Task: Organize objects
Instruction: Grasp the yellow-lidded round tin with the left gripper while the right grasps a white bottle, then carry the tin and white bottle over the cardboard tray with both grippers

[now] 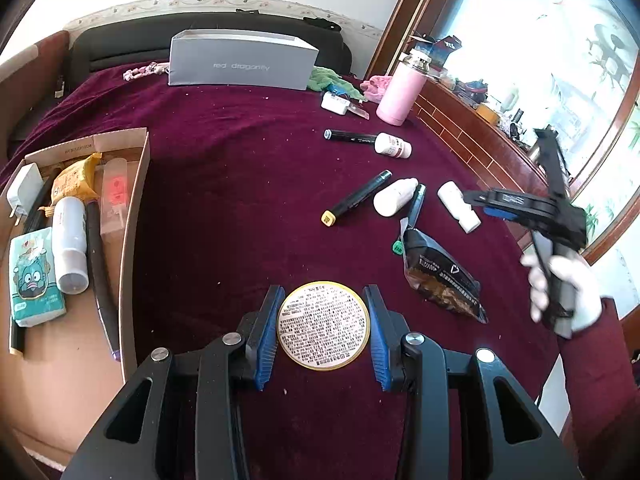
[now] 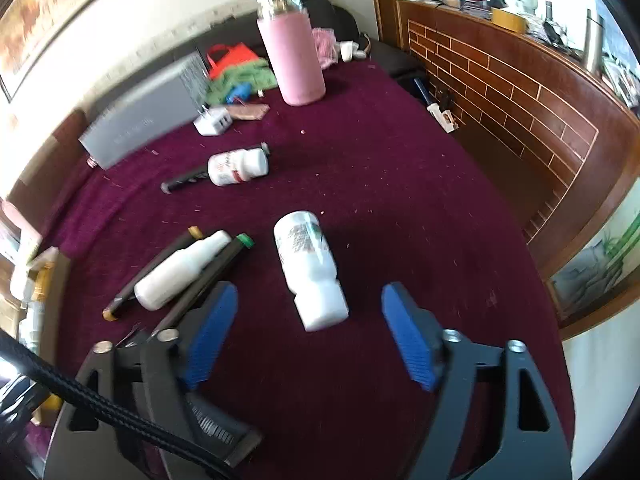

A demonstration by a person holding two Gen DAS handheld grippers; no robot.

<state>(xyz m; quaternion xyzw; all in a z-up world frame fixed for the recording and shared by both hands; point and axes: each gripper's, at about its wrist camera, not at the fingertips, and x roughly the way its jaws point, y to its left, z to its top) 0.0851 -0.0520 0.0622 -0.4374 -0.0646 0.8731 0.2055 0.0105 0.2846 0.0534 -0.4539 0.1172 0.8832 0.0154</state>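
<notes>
Presently, sorting continues. The left gripper [image 1: 324, 326] is clamped on a round tin [image 1: 323, 326], which next needs carrying to the box [image 1: 134, 208] on the left. The right gripper [image 2: 308, 320], jaws apart and empty, hangs above a white bottle [image 2: 310, 268] on the cloth [image 2: 400, 200].

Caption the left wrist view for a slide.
Left tool clamps a round gold-rimmed tin above the maroon cloth, beside a half-filled cardboard box.

Pink flask [image 1: 400, 92], maroon bedspread [image 1: 240, 152]
</notes>
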